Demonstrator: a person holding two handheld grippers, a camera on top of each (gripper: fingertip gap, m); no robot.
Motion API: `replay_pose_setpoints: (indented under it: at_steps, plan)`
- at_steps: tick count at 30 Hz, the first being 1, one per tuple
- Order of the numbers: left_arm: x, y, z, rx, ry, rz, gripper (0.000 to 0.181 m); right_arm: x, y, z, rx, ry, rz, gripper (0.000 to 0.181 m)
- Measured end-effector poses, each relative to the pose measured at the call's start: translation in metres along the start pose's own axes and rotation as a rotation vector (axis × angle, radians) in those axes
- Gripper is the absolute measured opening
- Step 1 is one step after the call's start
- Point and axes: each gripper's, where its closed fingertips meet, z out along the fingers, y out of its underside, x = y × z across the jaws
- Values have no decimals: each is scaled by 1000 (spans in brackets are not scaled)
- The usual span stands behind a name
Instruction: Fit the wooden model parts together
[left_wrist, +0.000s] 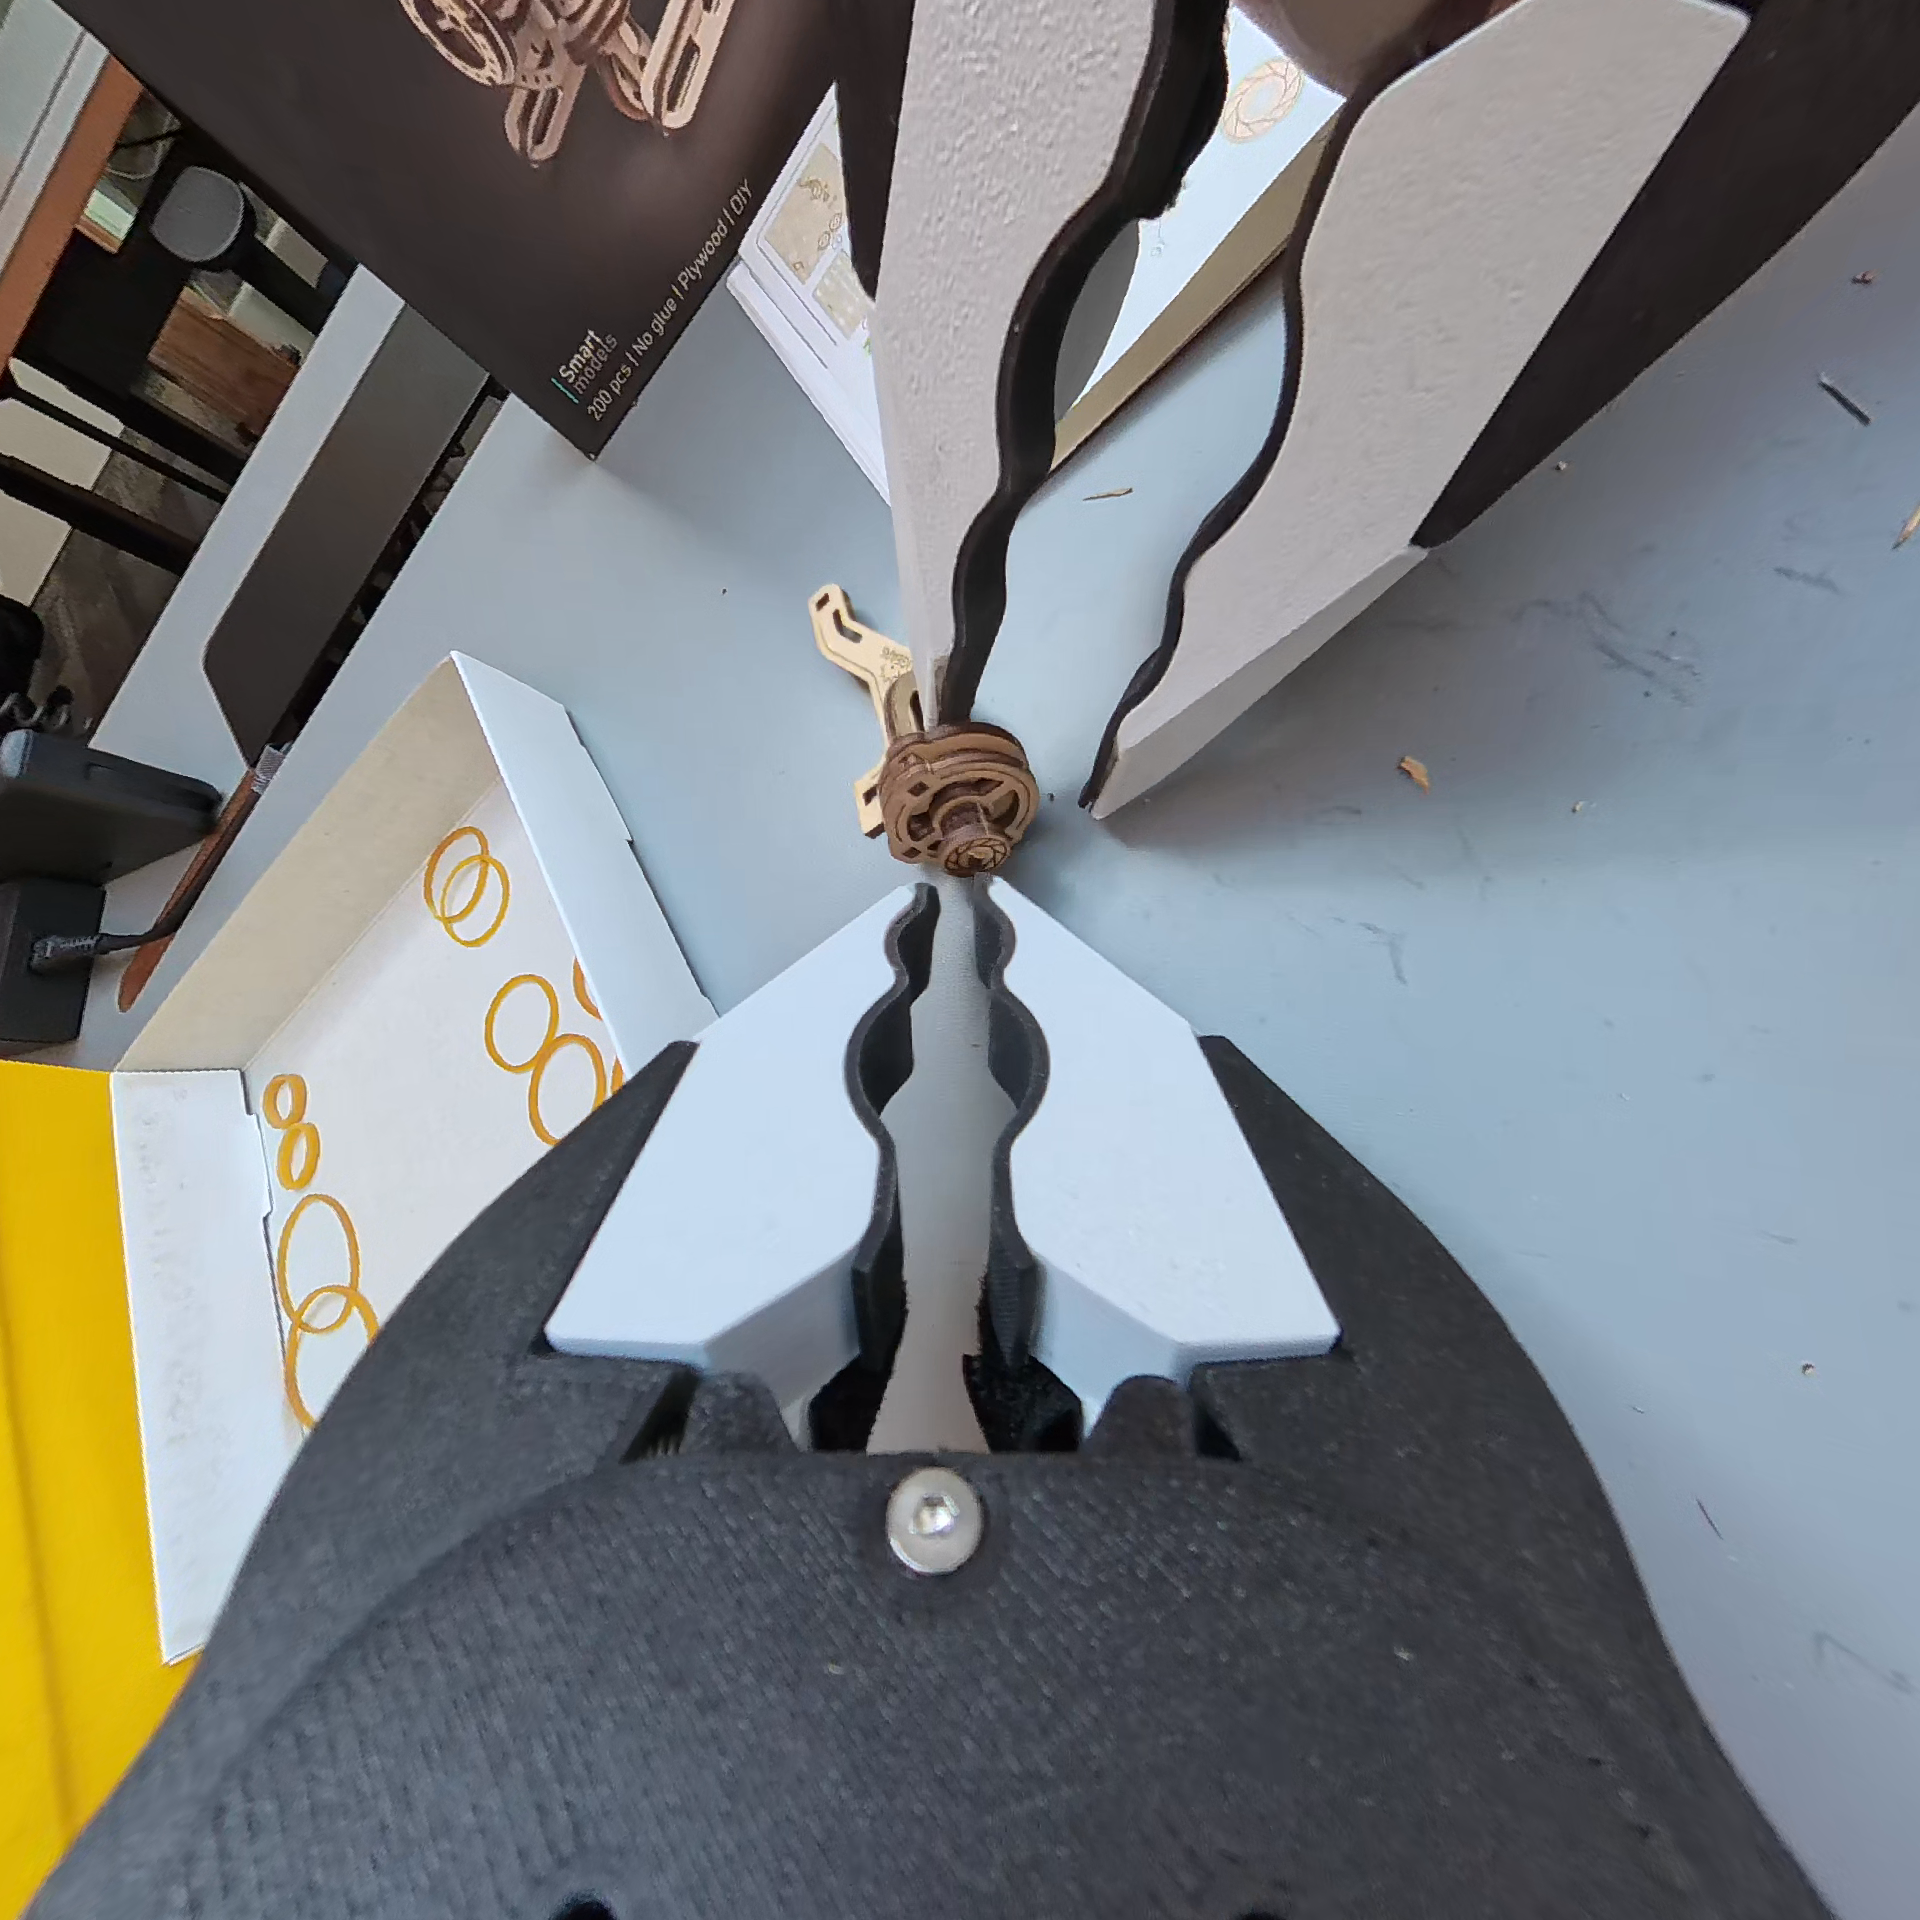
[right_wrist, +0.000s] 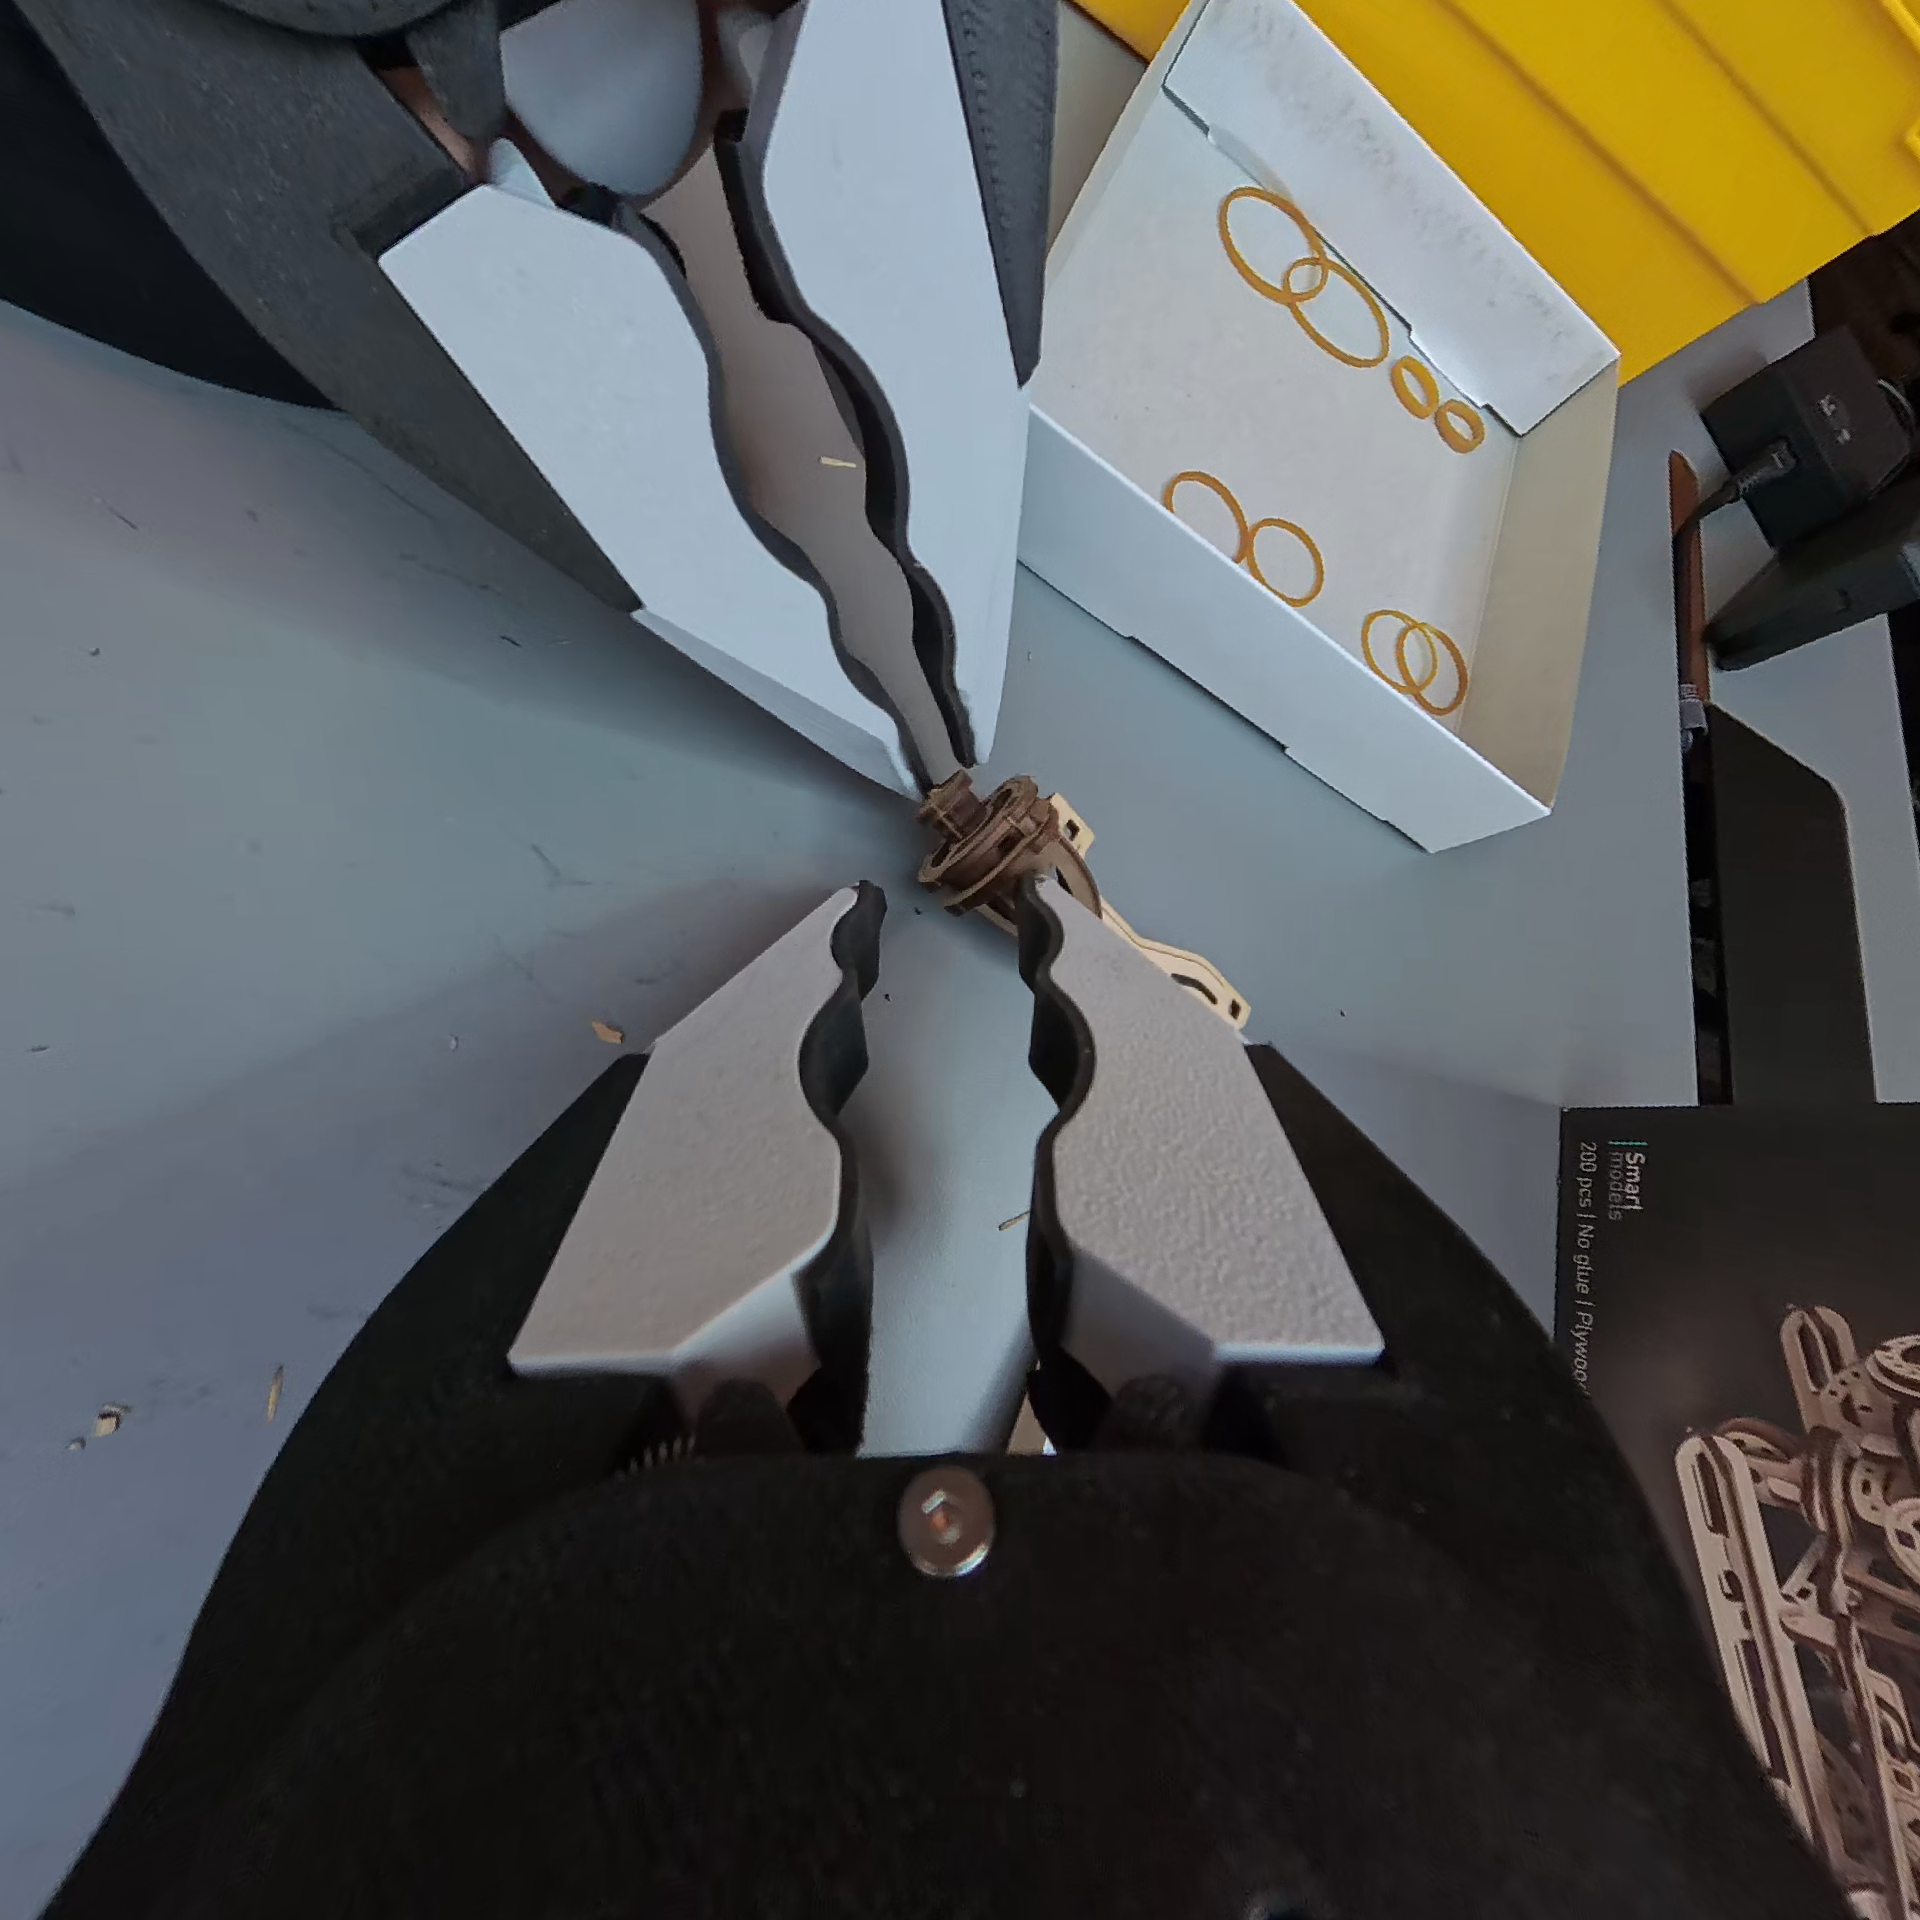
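A dark wooden wheel assembly (left_wrist: 956, 805) with a small hub is joined to a pale flat wooden arm (left_wrist: 847, 634) and sits low over the grey table (left_wrist: 1455, 1039). My left gripper (left_wrist: 956, 891) is nearly closed, its tips pinched at the wheel's hub pin. From the right wrist view the left gripper (right_wrist: 940, 771) comes in from above, touching the wheel assembly (right_wrist: 987, 842). My right gripper (right_wrist: 948, 896) is open, and one of its fingertips (right_wrist: 1034, 904) rests on the pale arm (right_wrist: 1184, 966) beside the wheel. It also shows in the left wrist view (left_wrist: 1018, 753).
A white cardboard tray (left_wrist: 540, 769) holding several yellow rubber bands stands beside the parts, also in the right wrist view (right_wrist: 1247, 665). A black product box (left_wrist: 468, 208) and a printed sheet (left_wrist: 821, 312) lie behind. A yellow surface (left_wrist: 52, 1403) lies beyond the tray. Wood splinters dot the table. The grippers are tip to tip, or close to it.
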Motion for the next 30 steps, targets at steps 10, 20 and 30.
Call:
replay_pose_setpoints:
  at_steps: [10, 20, 30]
  plan:
    - [-1, 1, -1, 0, -3, -13, 7, 12, -7, -7, 64, -4, 157, 28]
    - [2, -2, 1, 10, -7, 4, 2, 7, -4, 4, 17, 2, 150, 24]
    - [1, -2, 1, 6, -11, 6, 5, 7, -6, 1, 31, 8, 124, 26]
